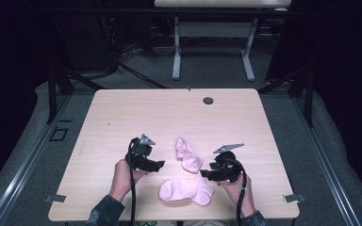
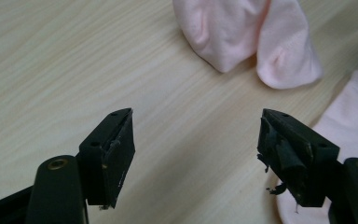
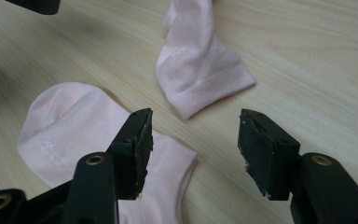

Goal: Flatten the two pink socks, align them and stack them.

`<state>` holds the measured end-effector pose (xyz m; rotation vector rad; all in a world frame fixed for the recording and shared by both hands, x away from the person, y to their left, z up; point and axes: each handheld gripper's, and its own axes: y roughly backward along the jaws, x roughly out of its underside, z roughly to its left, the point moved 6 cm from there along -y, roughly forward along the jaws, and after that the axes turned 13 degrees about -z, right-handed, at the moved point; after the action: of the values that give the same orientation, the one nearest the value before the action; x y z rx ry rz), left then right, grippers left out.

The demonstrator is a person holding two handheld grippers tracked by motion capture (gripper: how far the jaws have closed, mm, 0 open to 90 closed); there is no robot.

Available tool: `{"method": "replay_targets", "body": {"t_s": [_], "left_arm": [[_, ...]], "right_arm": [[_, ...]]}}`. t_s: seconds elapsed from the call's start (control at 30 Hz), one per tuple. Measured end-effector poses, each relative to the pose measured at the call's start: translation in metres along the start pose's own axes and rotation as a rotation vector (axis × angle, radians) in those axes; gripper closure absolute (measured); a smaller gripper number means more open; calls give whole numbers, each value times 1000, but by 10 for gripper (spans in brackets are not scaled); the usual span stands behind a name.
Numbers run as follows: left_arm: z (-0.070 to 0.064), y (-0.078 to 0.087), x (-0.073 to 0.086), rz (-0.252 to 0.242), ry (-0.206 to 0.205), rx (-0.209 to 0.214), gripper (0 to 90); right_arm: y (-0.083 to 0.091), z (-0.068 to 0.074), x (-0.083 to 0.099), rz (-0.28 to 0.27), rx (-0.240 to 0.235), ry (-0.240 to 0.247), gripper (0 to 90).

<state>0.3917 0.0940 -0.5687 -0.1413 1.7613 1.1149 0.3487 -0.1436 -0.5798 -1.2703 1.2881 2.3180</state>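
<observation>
Two pink socks on light wood table [image 1: 122,117], between the grippers; L gripper [image 1: 159,164] held low in person's left hand [image 1: 121,176], jaws spread wide, nothing between them, bare wood in the gap per left gripper view [image 2: 196,154]; R gripper [image 1: 204,175] in right hand [image 1: 238,186], jaws likewise wide apart, gripping nothing [image 3: 193,149]; the two grippers point toward each other across the socks. Folded sock [image 1: 187,154] lies ahead of L gripper and a bit to its right, near but apart [image 2: 247,37]; in right gripper view same sock sits just beyond the jaw gap, slightly to its left, cuff end nearest the tips [image 3: 198,70]. Flat sock [image 1: 187,190] lies nearer the person, between both hands; in right gripper view it runs under that view's left jaw [image 3: 70,126], contact w/ jaw can't tell; in left gripper view its edge shows behind the right-hand jaw [image 2: 354,116]. Socks close together; touching or not, can't tell. Small dark round grommet [image 1: 208,100] at table's far side, well apart from both grippers.
</observation>
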Motion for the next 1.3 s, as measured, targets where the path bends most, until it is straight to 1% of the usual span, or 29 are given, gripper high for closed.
{"method": "replay_targets", "body": {"t_s": [0.07, 0.1, 0.17, 0.23, 0.27, 0.33, 0.4, 0.47, 0.5, 0.53, 0.6, 0.73, 0.83, 0.93, 0.97, 1.03, 1.07, 1.1, 1.17, 1.2, 1.23, 1.3], "left_arm": [[3, -7, -4, 5, -3, 12, 258], [5, -11, -7, 7, -13, 19, 259], [9, -18, -12, 15, -19, 19, 268], [13, -25, -17, 18, -2, 50, 274], [15, -29, -20, 21, -2, 52, 275], [18, -35, -26, 21, 15, 88, 278], [21, -41, -32, 35, 18, 103, 291], [20, -47, -35, 36, 23, 117, 308], [19, -51, -36, 46, 1, 114, 318], [17, -55, -35, 66, -12, 113, 333], [12, -63, -36, 77, -20, 121, 357], [7, -74, -36, 84, -32, 117, 420], [5, -79, -36, 89, -40, 108, 470], [3, -82, -36, 99, -49, 108, 531], [2, -83, -36, 97, -54, 101, 555], [1, -84, -35, 102, -63, 102, 602], [1, -84, -35, 109, -68, 95, 613], [1, -85, -34, 112, -69, 89, 640], [0, -86, -34, 113, -66, 83, 675], [0, -87, -33, 114, -67, 82, 696], [0, -87, -33, 119, -71, 80, 712], [-1, -90, -32, 124, -73, 81, 744]], "right_arm": [[-2, -1, -2, -1, 2, -4, 444], [-3, -2, -3, 2, 7, -4, 443], [-5, -3, -6, -1, 12, -7, 445], [-9, -5, -9, -2, 26, -9, 446], [-12, -6, -10, -7, 31, -17, 459], [-18, -5, -12, 4, 42, -16, 464], [-23, -6, -13, 3, 49, -22, 459], [-27, -7, -14, 6, 59, -25, 448], [-30, -8, -14, 7, 64, -27, 438], [-32, -8, -14, 9, 71, -28, 432], [-35, -10, -14, 10, 86, -22, 431], [-40, -12, -14, 14, 104, -17, 438], [-44, -14, -13, 14, 119, -10, 465], [-49, -15, -11, 16, 122, -21, 476], [-50, -15, -10, 20, 121, -15, 476], [-53, -12, -8, 21, 123, -3, 491], [-53, -11, -7, 35, 126, 12, 493], [-54, -10, -7, 35, 138, 21, 514], [-55, -8, -8, 42, 141, 39, 530], [-57, -7, -8, 37, 147, 45, 539], [-58, -7, -8, 48, 151, 51, 547], [-60, -7, -8, 39, 149, 54, 579]]}}
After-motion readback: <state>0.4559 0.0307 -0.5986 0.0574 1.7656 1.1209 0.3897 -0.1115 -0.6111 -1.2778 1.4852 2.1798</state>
